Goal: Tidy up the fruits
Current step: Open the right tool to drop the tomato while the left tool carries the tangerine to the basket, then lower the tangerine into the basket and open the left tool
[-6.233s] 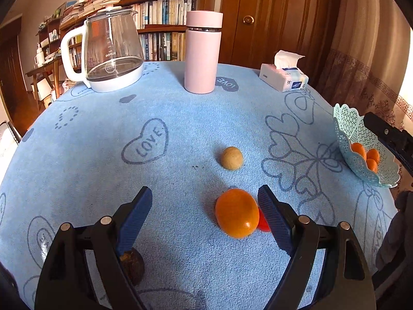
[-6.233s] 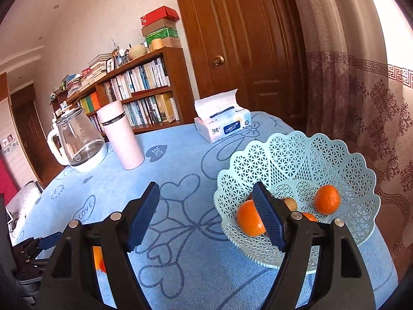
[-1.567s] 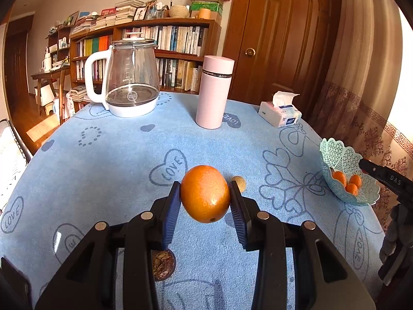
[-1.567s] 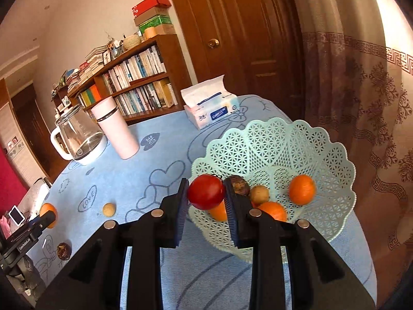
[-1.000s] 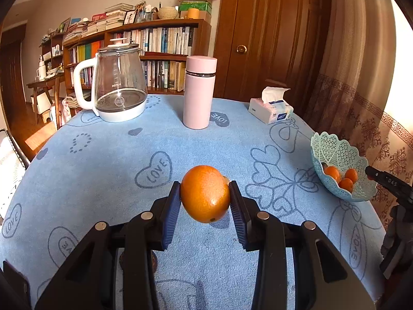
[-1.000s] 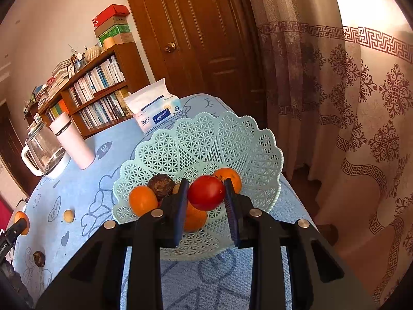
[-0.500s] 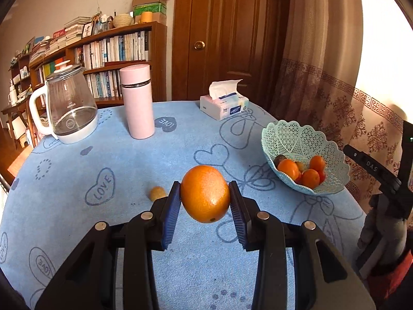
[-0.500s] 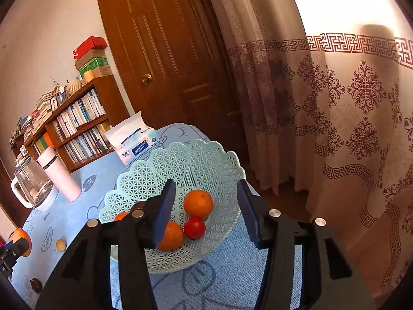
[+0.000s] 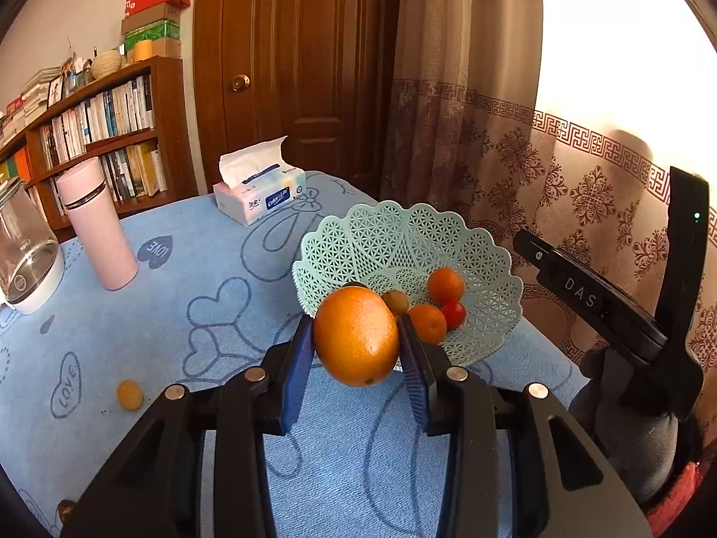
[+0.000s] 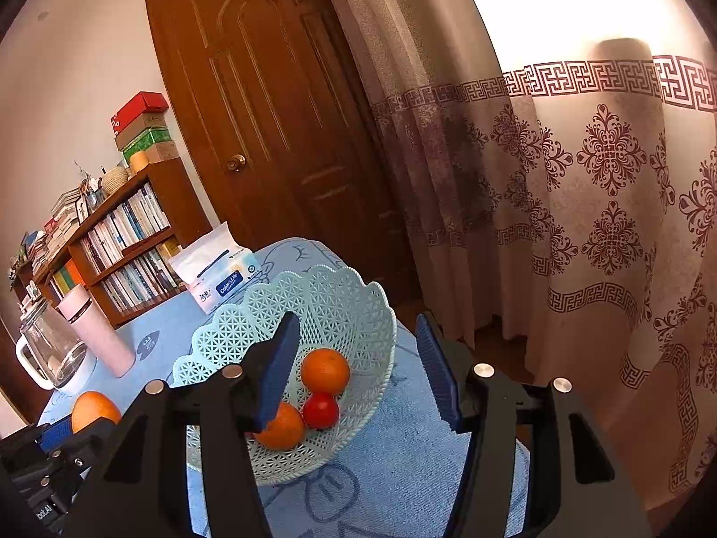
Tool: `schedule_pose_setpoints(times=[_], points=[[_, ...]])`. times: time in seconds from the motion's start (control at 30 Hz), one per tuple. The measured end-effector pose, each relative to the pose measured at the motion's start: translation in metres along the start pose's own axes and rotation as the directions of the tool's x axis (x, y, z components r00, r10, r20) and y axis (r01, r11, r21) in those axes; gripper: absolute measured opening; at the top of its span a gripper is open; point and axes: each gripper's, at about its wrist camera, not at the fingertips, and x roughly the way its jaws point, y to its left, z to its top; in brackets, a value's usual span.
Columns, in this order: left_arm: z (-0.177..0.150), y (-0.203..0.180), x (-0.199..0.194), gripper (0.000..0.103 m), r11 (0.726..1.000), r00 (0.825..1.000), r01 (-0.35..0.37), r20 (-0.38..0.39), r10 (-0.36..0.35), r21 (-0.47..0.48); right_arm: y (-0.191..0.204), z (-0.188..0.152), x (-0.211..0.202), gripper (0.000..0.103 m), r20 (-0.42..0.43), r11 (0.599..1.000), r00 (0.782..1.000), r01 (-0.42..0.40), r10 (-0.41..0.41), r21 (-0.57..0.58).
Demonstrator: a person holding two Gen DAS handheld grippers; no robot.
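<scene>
My left gripper point(image 9: 356, 349) is shut on a large orange point(image 9: 356, 336) and holds it above the blue cloth, just in front of the mint lattice basket point(image 9: 394, 233). The basket holds small oranges point(image 9: 444, 284), a red tomato point(image 9: 455, 314) and a brownish fruit point(image 9: 396, 301). My right gripper point(image 10: 358, 358) is open and empty, raised over the basket point(image 10: 340, 296), where the tomato point(image 10: 320, 410) lies by an orange point(image 10: 325, 371). The held orange also shows in the right wrist view point(image 10: 95, 410). A small yellow-brown fruit point(image 9: 130, 395) lies on the cloth at left.
A pink flask point(image 9: 96, 224), a glass kettle point(image 9: 24, 255) and a tissue box point(image 9: 260, 190) stand at the back of the round table point(image 9: 179, 269). A dark fruit point(image 9: 65, 507) lies near the front left edge. Curtains and a wooden door are behind the basket.
My left gripper has carried the orange right, close to the basket. My right gripper, open since dropping the tomato in the basket, has lifted and tilted up.
</scene>
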Motion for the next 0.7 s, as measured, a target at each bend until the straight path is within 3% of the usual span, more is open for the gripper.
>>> schedule_pose_setpoints(times=[0.2, 0.3, 0.57, 0.7], points=[[0.004, -0.015, 0.019, 0.038, 0.999, 1.000, 0.027, -0.010, -0.026, 0.034, 0.000, 0.000, -0.001, 0.058, 0.007, 1.000, 1.000, 0.006, -0.006, 0.004], [0.005, -0.020, 0.029, 0.038, 0.999, 0.999, 0.033, -0.012, -0.033, 0.042, -0.001, 0.000, -0.001, 0.065, 0.009, 1.000, 1.000, 0.010, -0.010, 0.009], [0.004, -0.025, 0.047, 0.038, 0.997, 0.998, 0.061, -0.029, -0.060, 0.046, -0.003, 0.001, 0.000, 0.066, 0.011, 1.000, 1.000, 0.016, -0.016, 0.015], [0.003, -0.021, 0.045, 0.058, 0.999, 0.999, 0.040, -0.007, -0.040, 0.029, -0.004, 0.001, 0.001, 0.066, 0.009, 1.000, 1.000, 0.017, -0.018, 0.020]])
